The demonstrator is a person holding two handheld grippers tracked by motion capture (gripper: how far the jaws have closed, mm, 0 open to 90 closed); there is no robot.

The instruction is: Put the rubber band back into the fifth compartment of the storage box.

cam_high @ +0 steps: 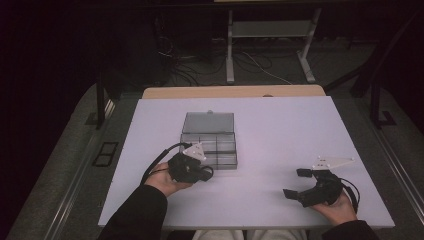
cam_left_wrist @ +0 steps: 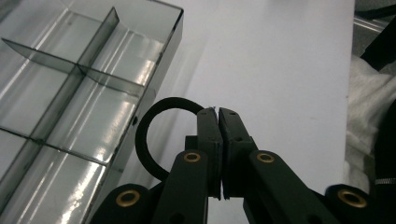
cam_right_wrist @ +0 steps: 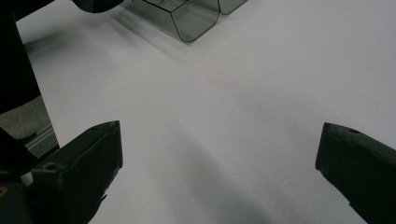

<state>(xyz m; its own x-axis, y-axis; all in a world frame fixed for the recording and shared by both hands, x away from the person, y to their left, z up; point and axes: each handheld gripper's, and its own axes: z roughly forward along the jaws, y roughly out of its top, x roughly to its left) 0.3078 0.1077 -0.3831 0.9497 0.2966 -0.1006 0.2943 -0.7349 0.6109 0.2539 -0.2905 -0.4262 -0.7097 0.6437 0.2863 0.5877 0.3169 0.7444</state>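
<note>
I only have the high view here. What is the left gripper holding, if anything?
Observer: In the left gripper view, the left gripper is shut on a black elastic loop, which curls out to the side of the jaws.
Operator: Is there anything in the clear box?
Observer: The compartments of the clear box that the left gripper view looks into are empty; the rest I cannot tell.
Operator: And the right gripper?
Observer: In the right gripper view, the right gripper is open wide, with nothing but bare white table between its jaws.
</note>
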